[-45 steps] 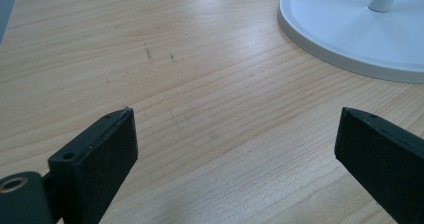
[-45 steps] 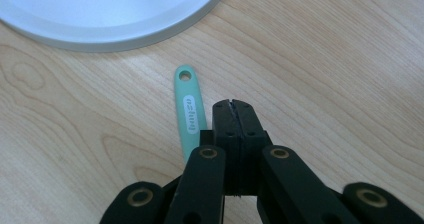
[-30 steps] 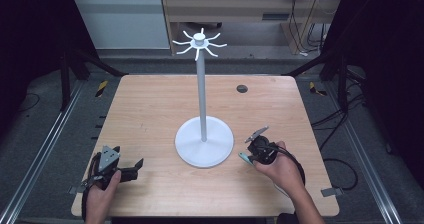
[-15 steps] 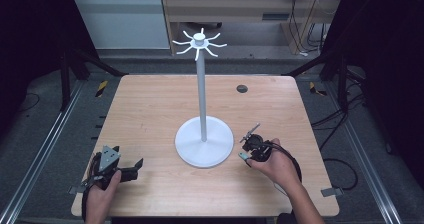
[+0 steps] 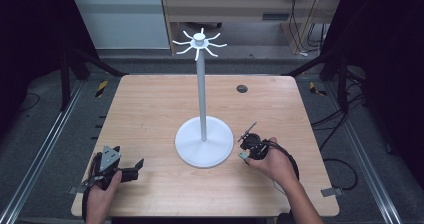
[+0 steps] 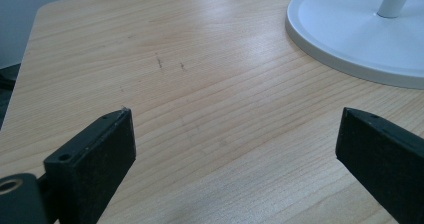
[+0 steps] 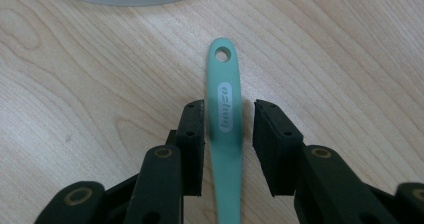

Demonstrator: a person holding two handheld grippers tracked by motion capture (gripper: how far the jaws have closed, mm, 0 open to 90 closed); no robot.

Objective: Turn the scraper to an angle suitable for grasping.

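From the high view, I have my right gripper [image 5: 248, 145] low on the pale wooden table [image 5: 150, 109], at about four o'clock from the round base of the tall white hook stand [image 5: 202, 109]. A mint tip peeks out beside its jaws. My left gripper [image 5: 131, 167] rests near the table's seven o'clock corner, well apart from the work. Around the table I see grey floor, black frame posts, yellow-and-black tape marks and cabling off to the right.

In the left gripper view, the jaws stand wide apart over bare woodgrain, with the stand's base at one o'clock.

In the right gripper view, the flat mint-green plastic handle with a hanging hole [image 7: 225, 114] lies on the table between the jaws, hole end at twelve o'clock. The left jaw seems to touch it; a narrow gap shows on the right, so nothing is clamped yet. I judge the risk is pinching so thin a handle off-centre: it could skid across the smooth wood, or tilt when lifted.
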